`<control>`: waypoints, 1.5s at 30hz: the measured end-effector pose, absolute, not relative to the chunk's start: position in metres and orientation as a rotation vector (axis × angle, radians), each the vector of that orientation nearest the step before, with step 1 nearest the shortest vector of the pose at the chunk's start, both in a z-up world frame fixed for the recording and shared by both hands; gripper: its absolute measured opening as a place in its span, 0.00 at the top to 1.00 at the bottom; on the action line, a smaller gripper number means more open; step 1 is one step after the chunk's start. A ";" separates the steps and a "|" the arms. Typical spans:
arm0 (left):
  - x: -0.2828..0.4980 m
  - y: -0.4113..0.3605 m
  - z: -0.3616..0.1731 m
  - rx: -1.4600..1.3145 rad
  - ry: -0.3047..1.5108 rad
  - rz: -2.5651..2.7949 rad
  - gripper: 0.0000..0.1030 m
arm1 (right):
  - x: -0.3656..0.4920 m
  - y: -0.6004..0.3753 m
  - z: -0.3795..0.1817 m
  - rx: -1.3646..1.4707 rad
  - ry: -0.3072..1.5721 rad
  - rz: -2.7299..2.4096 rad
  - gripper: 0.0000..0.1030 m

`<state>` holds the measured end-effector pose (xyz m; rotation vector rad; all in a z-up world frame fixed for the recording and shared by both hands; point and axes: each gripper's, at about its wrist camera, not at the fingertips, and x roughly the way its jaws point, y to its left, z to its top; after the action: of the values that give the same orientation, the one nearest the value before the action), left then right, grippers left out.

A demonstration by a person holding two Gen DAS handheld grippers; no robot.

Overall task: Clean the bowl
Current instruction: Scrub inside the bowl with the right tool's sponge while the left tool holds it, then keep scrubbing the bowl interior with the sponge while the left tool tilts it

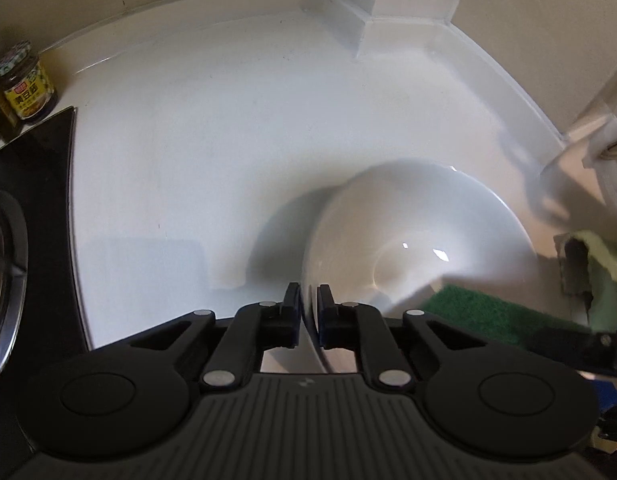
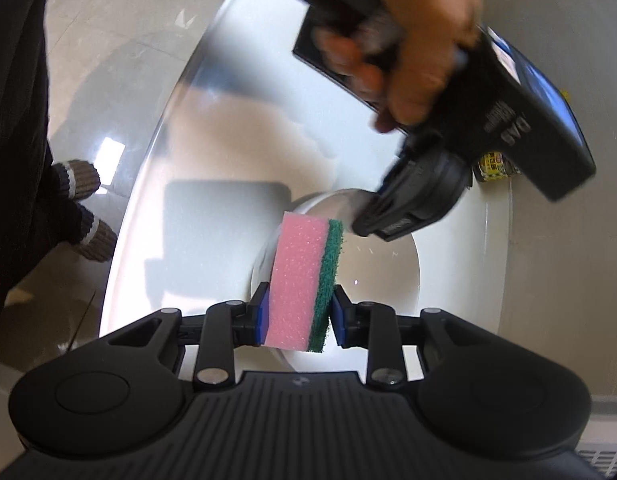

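Left wrist view: white glossy worktop, smooth, with a raised moulded back edge; on it a white glazed bowl, round and deep, tipped on its side. Left gripper, black plastic with blue pads, jaws narrow and clamped on the bowl's thin rim. Sponge, coarse dark green scouring face only, lies inside the bowl at lower right; the pale green end beyond it is blurred. Glass jar with yellow label and checked lid stands far left beside a black hob with a chrome burner ring. Right wrist view: right gripper, same make, jaws set at sponge width and pressing both faces of the sponge, here shown as a pink porous foam block with a thin green fibrous layer, held upright over the bowl. This view alone shows the left hand around the left gripper's black body, the glossy tiled floor and two ribbed grey slippers.
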<state>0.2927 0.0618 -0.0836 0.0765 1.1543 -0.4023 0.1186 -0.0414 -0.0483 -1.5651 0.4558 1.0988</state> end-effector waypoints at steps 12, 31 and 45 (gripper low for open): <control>0.239 0.068 -0.081 -0.063 1.108 -0.285 0.82 | 0.123 -0.040 -0.051 -1.576 0.452 1.086 0.74; 0.270 0.060 -0.080 0.015 1.156 -0.319 0.89 | 0.123 -0.044 -0.040 -1.574 0.464 1.116 0.74; 0.276 0.051 -0.080 0.107 1.153 -0.370 0.94 | 0.116 -0.042 -0.042 -1.543 0.461 1.137 0.74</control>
<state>0.2758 0.0512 -0.0797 0.1073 1.1530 -0.3697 0.1164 -0.0420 -0.0421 -1.5427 0.4605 1.1372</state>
